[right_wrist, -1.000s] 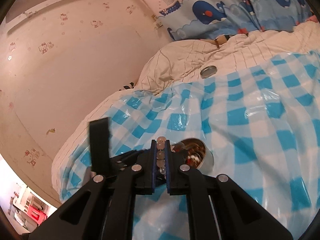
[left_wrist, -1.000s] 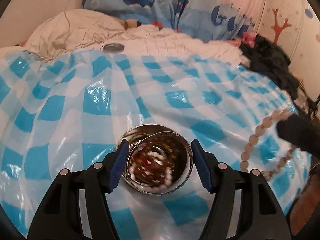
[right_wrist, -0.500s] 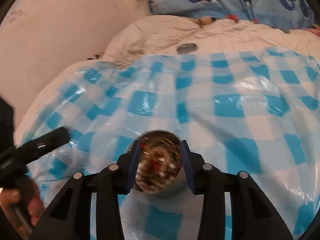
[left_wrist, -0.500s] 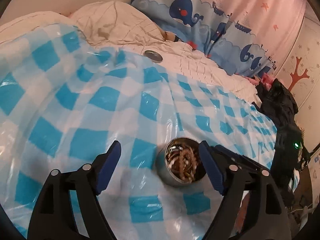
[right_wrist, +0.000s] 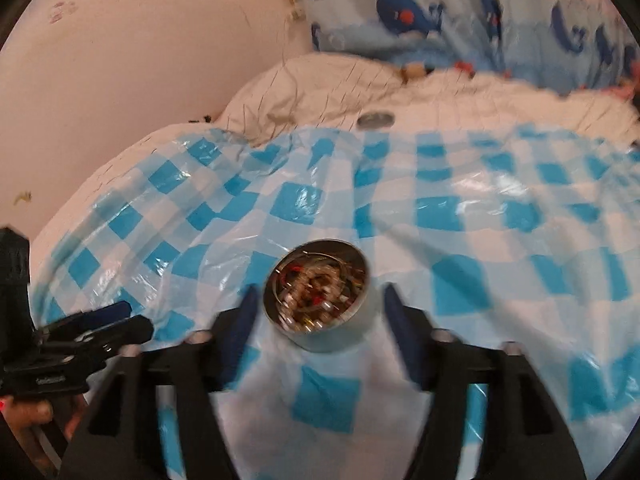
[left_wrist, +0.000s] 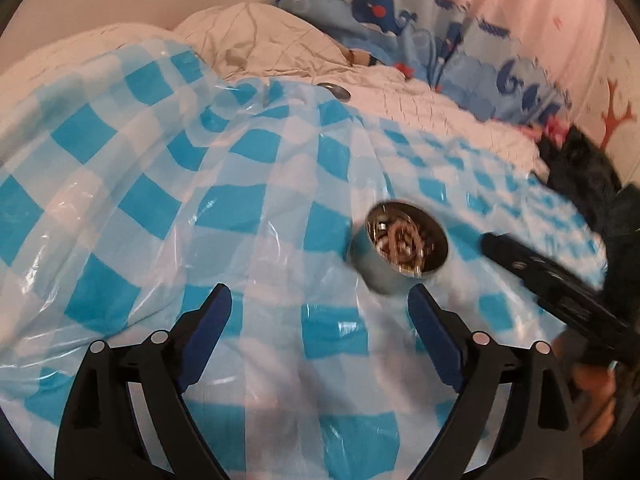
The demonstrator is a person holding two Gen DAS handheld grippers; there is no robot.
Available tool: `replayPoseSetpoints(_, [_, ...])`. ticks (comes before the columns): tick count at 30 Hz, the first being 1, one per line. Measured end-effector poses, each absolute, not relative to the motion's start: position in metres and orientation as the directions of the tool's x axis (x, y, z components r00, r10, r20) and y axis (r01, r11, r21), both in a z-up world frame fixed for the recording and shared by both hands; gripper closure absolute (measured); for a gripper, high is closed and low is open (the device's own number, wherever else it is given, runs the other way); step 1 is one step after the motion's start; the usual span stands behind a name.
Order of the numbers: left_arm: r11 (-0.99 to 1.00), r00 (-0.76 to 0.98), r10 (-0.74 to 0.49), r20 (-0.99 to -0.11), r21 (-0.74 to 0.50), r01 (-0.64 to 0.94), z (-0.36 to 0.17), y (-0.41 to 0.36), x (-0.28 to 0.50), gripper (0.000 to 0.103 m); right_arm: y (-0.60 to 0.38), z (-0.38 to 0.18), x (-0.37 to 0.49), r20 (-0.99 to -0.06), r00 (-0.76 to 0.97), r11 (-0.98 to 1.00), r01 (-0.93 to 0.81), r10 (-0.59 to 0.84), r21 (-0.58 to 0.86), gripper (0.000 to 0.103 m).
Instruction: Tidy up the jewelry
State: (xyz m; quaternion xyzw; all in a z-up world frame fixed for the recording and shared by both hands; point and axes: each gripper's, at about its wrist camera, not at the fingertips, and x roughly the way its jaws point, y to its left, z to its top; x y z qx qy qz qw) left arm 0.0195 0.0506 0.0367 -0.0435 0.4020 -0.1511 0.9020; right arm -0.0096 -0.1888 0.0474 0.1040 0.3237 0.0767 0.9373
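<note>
A round metal tin (left_wrist: 400,248) full of beaded jewelry stands on the blue-and-white checked plastic sheet (left_wrist: 160,208). My left gripper (left_wrist: 320,312) is open and empty, pulled back to the left of the tin. My right gripper (right_wrist: 316,308) is open with its jaws on either side of the tin (right_wrist: 320,304), not gripping it. The right gripper also shows in the left wrist view (left_wrist: 552,280), and the left one in the right wrist view (right_wrist: 92,328). The tin's metal lid (left_wrist: 334,89) lies far off on the white bedding; it also shows in the right wrist view (right_wrist: 376,120).
The checked sheet (right_wrist: 500,220) covers a bed. White quilted bedding (left_wrist: 260,44) and a whale-print curtain (left_wrist: 380,4) lie behind. A black cloth heap (left_wrist: 580,172) sits at the right edge. A pink wall (right_wrist: 140,40) stands to the left.
The right gripper dropped the bead string into the tin and opened wider around it. The left gripper let go of the tin and moved back to the left.
</note>
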Motion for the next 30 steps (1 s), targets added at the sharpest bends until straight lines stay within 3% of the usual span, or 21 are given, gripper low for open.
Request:
replayPoseSetpoints(6, [0.966,0.678,-0.232,-0.697,-0.082,0.245,0.041,0.035,-0.004,0.008,-0.189,0.041,-0.078,-0.597,0.802,0.999,0.001,0.029,0.051,0.011])
replayPoseSetpoints(16, [0.974,0.714,-0.154,-0.683,0.015,0.224,0.037,0.022,-0.010,0.008,-0.208,0.025,-0.089,-0.601,0.798,0.986,0.129,-0.039,0.107,0.008])
replayPoseSetpoints(20, [0.975,0.682,-0.094,-0.725,0.070,0.209,0.027,0.015,-0.003,0.008,-0.207,0.018,-0.085,-0.611,0.791,0.984,0.136,-0.037,0.117,0.008])
replayPoseSetpoints(30, [0.960,0.688,-0.252,-0.681,-0.089,0.265,0.033,0.015,-0.009,0.008,-0.211,0.013,-0.082,-0.608,0.792,0.979,0.161,-0.053,0.124,0.008])
